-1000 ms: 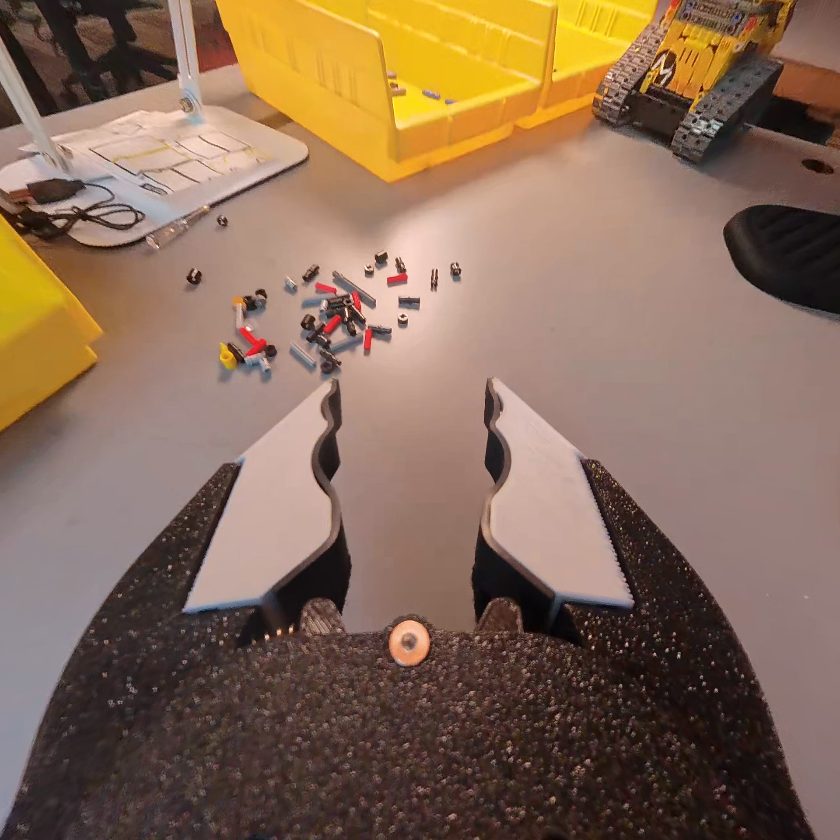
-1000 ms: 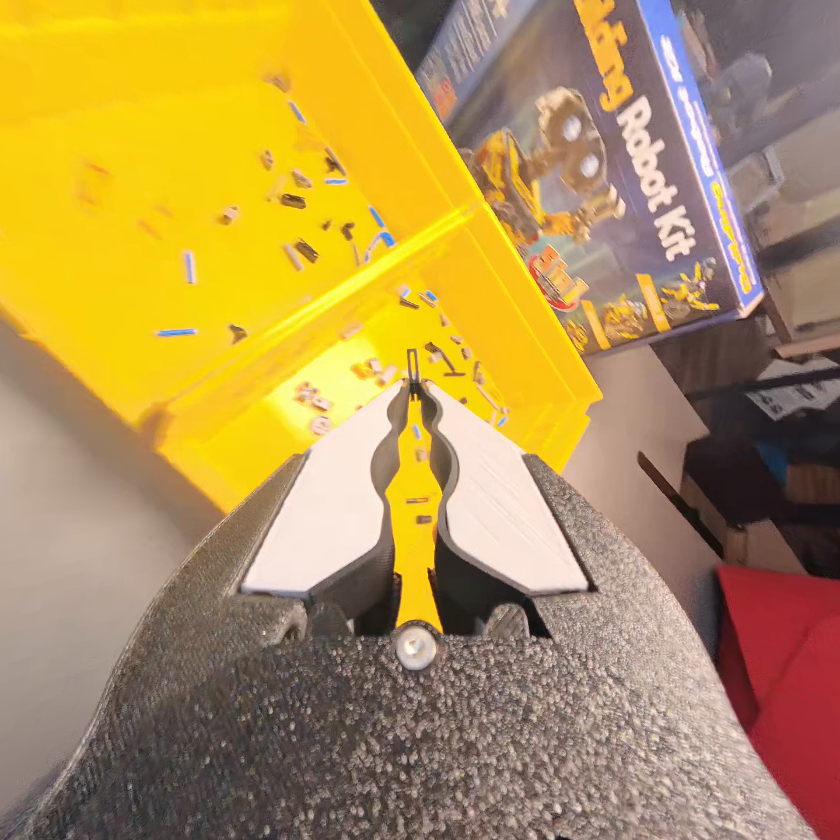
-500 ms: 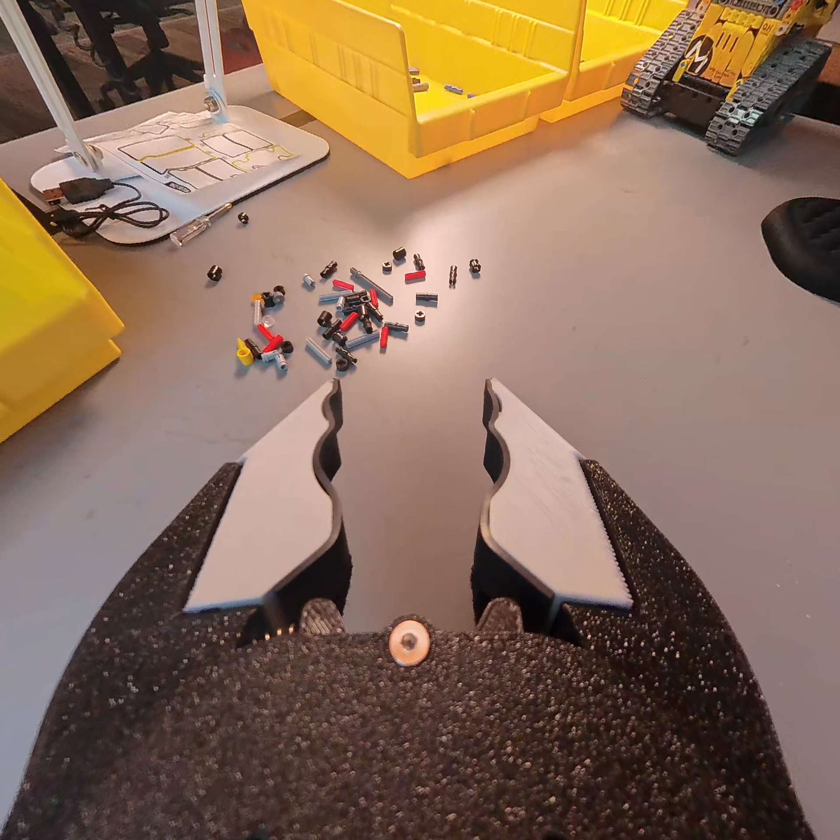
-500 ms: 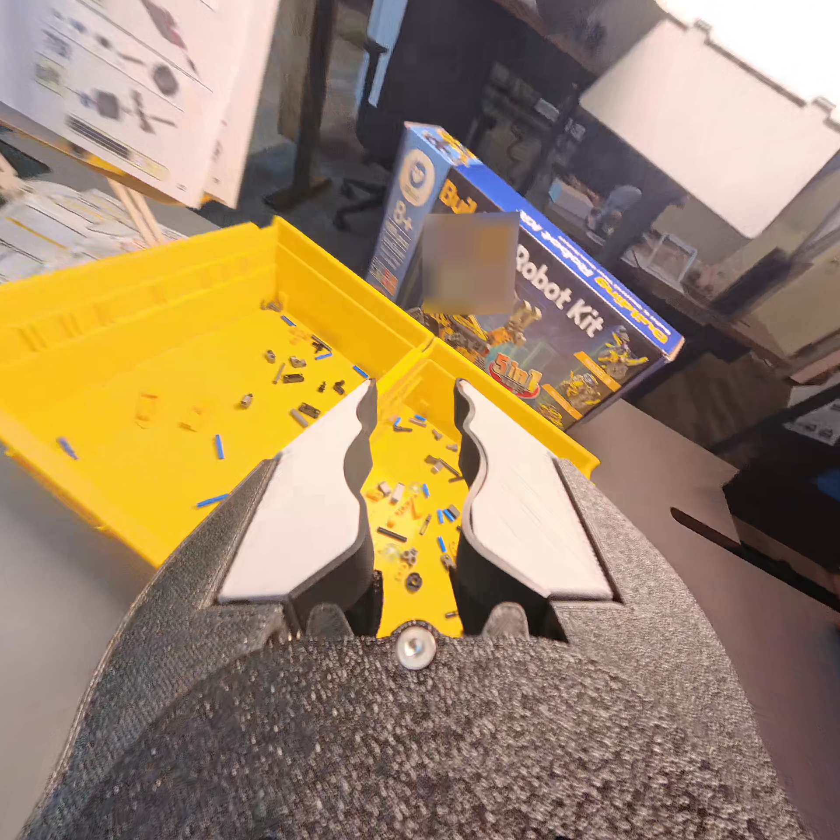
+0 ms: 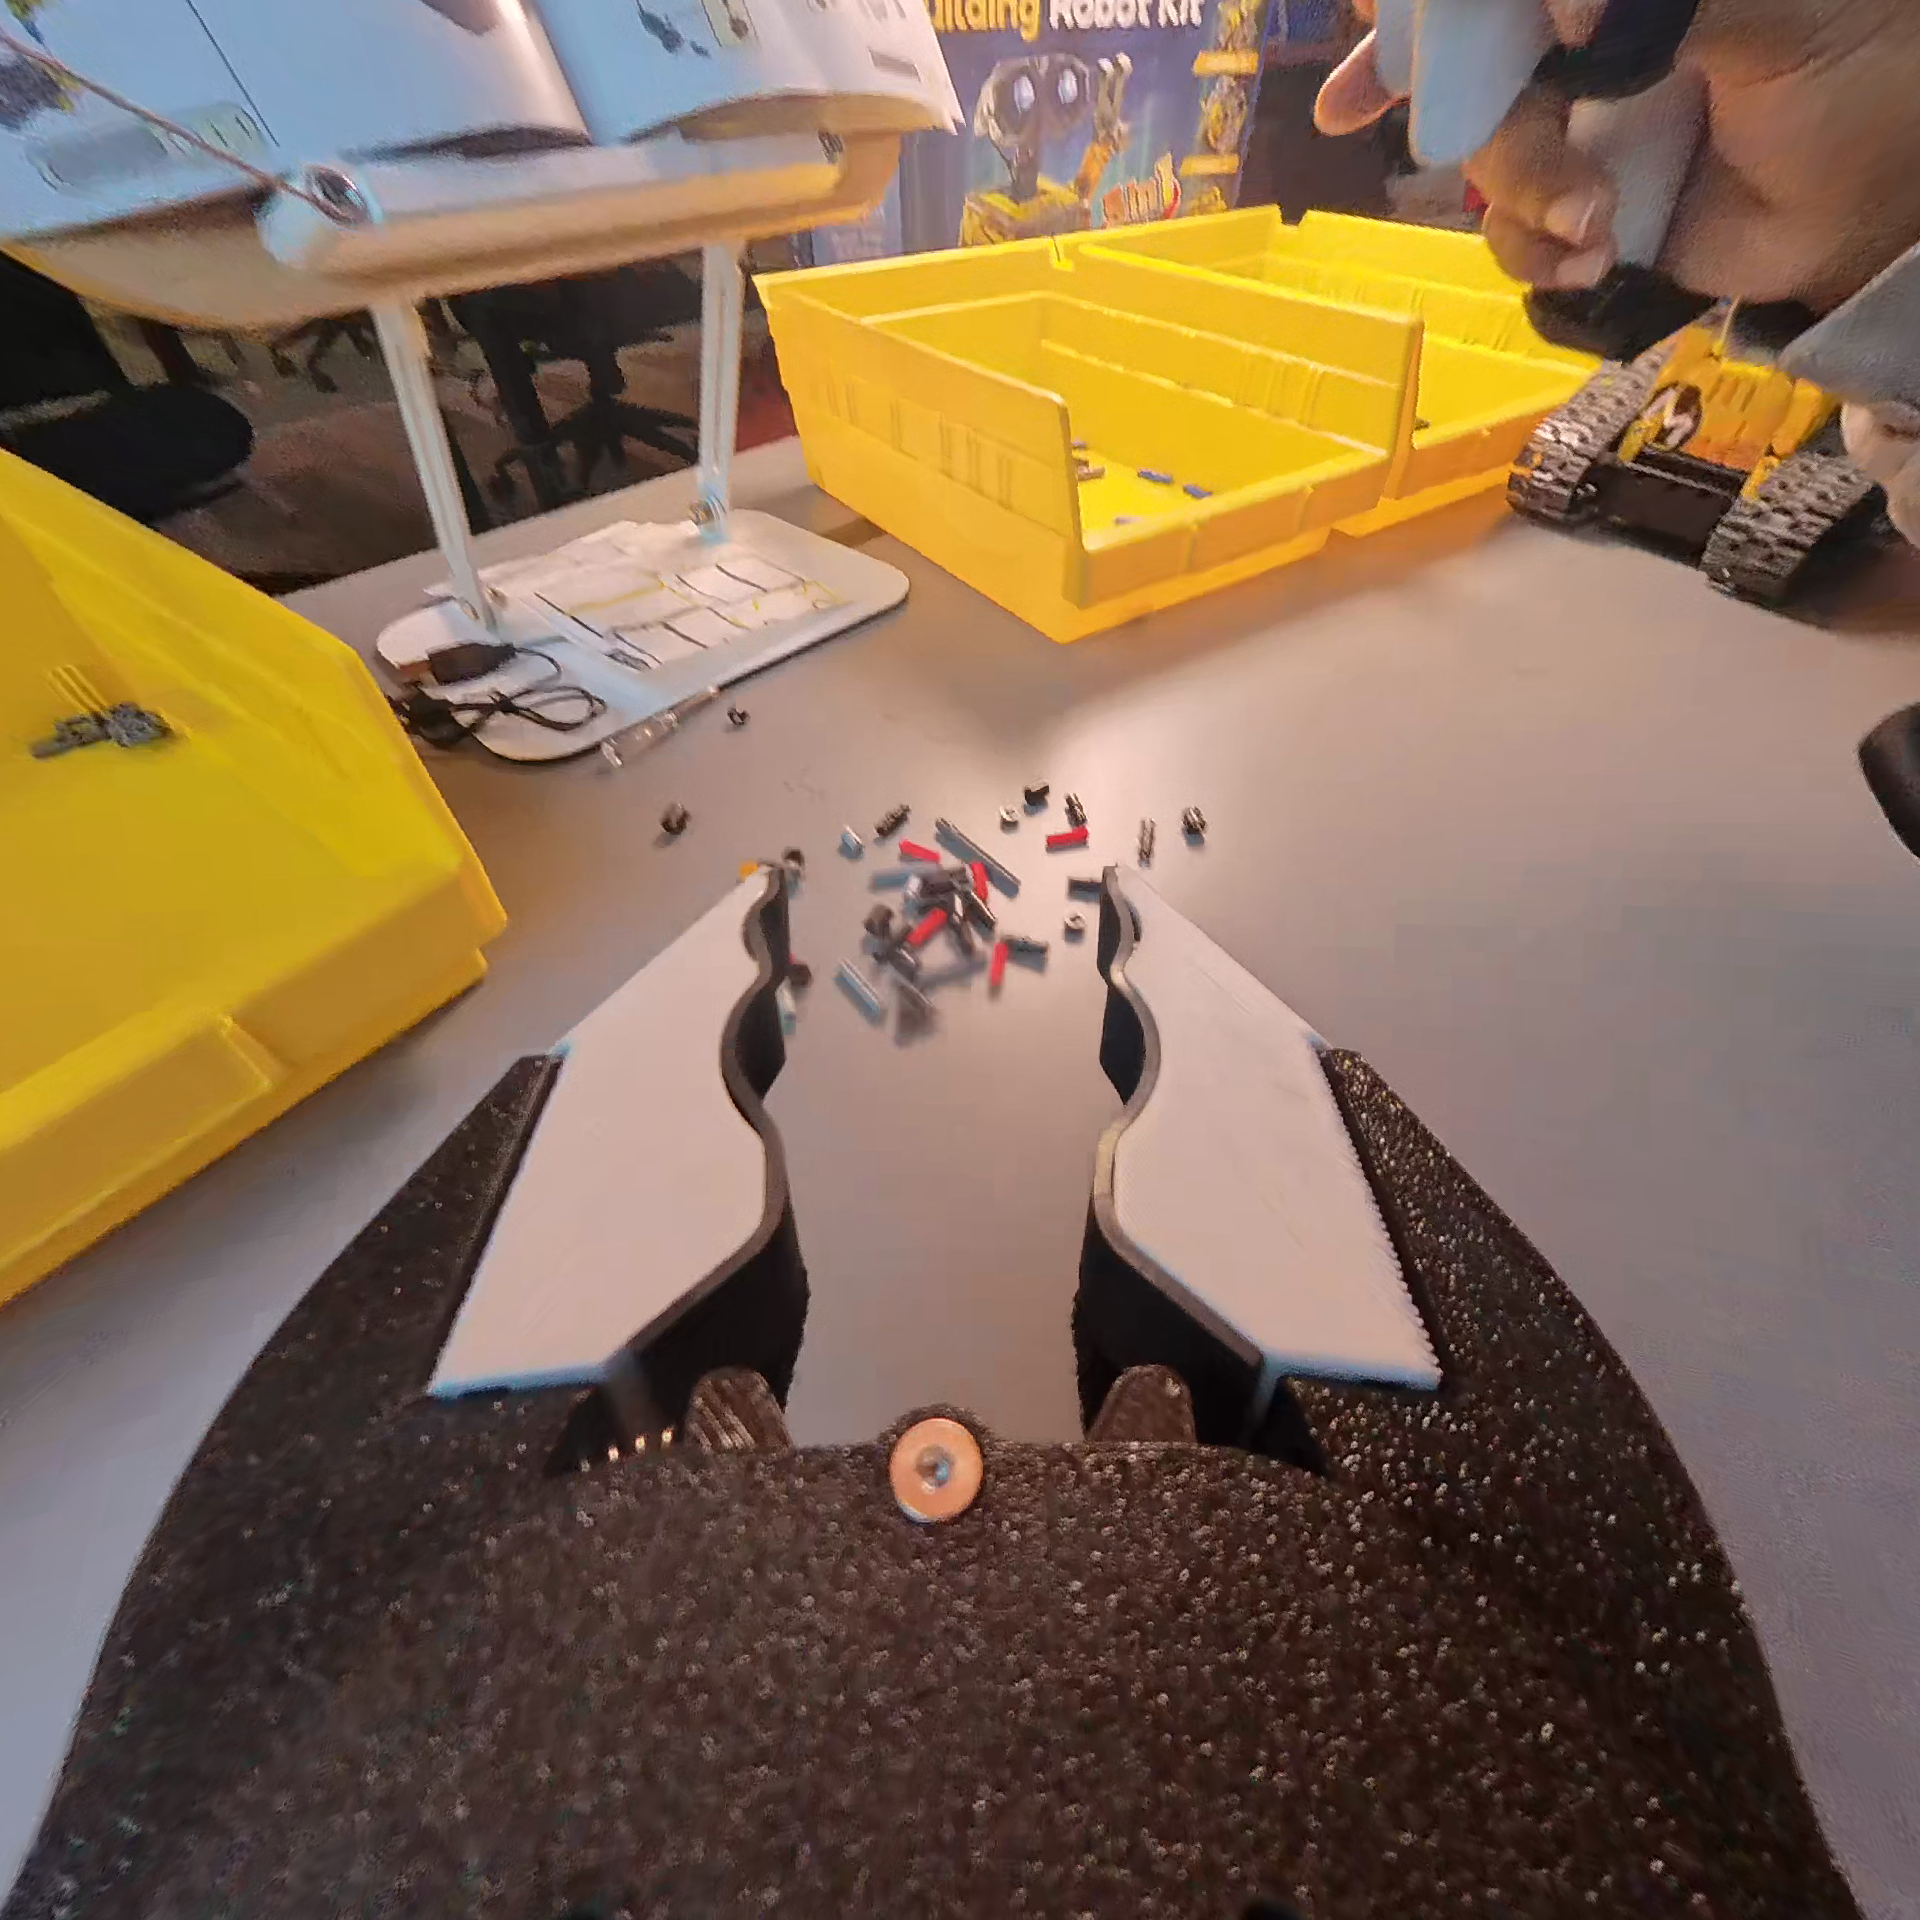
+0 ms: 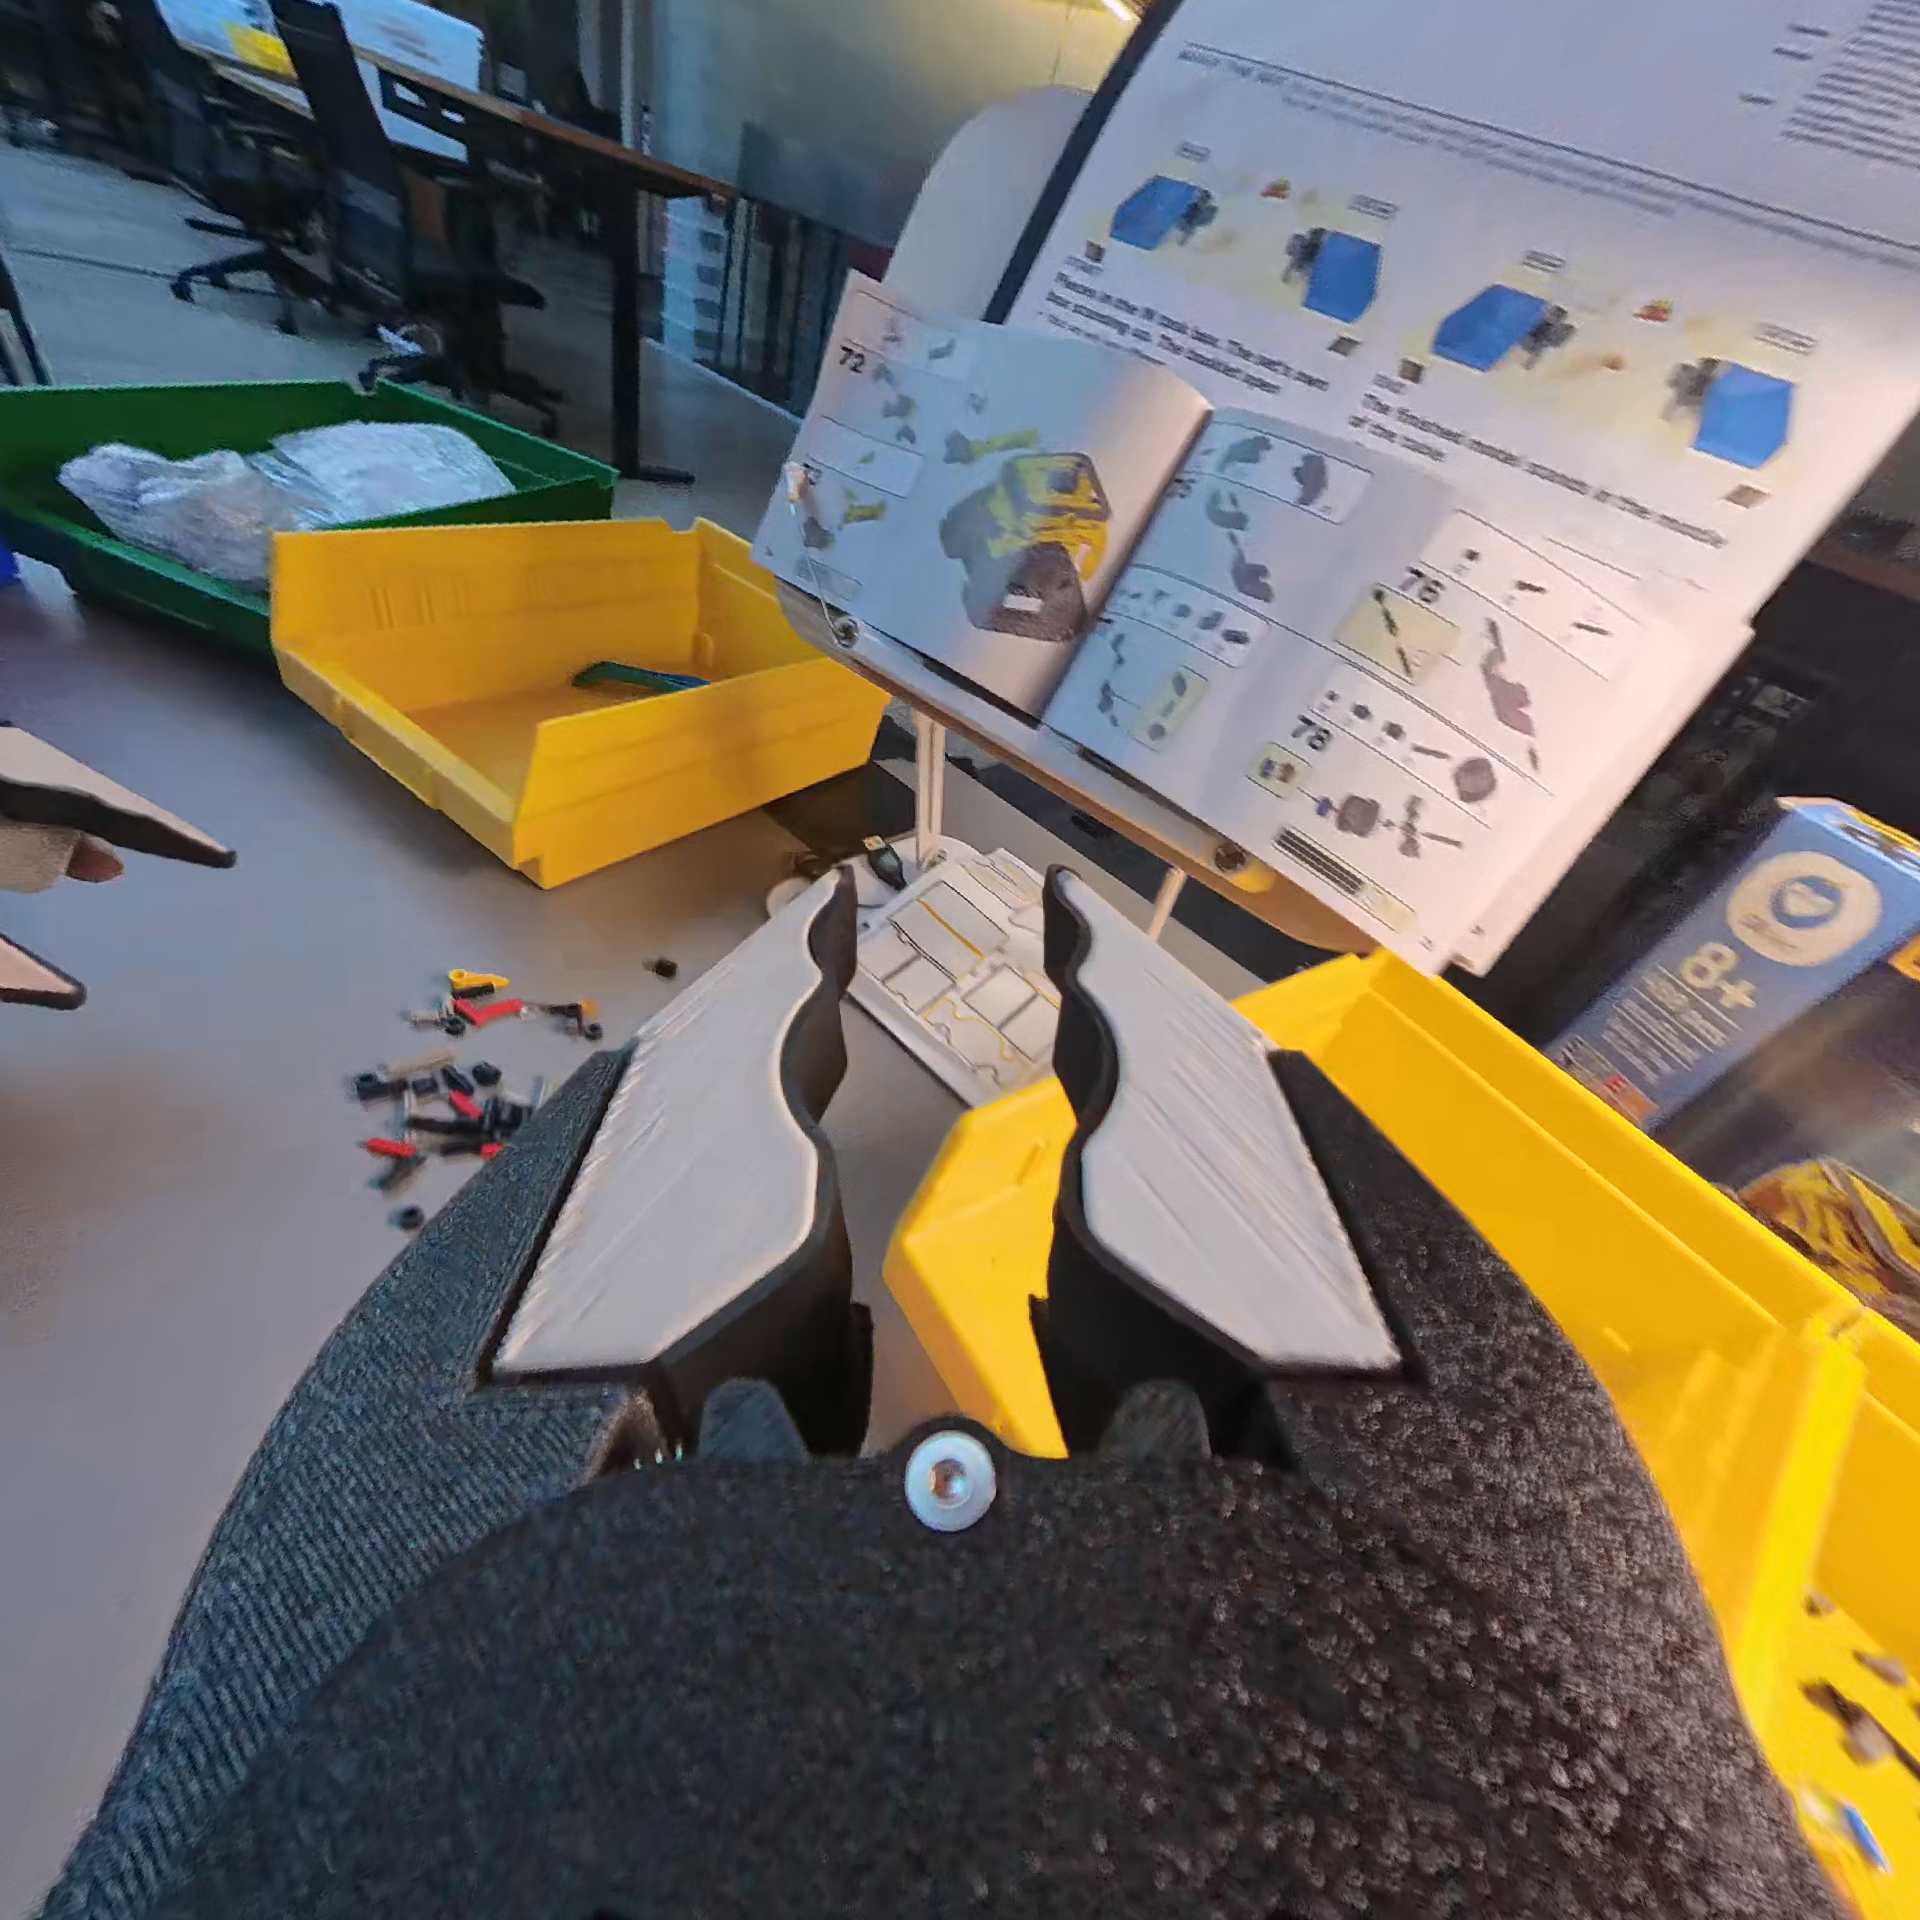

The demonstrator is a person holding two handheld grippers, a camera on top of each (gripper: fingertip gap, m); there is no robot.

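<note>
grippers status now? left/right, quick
Left gripper: open, holding nothing, low over the scattered small parts on the grey table.
Right gripper: open, empty, raised by the corner of a yellow bin.

The left gripper (image 5: 940, 894), jaws spread wide and empty, hangs low over a loose scatter of small black, red and grey building pieces (image 5: 935, 925) on the grey surface (image 5: 1455, 935), while the right gripper (image 6: 948, 899), also parted and empty, hovers above a yellow bin's corner (image 6: 977, 1247).
</note>
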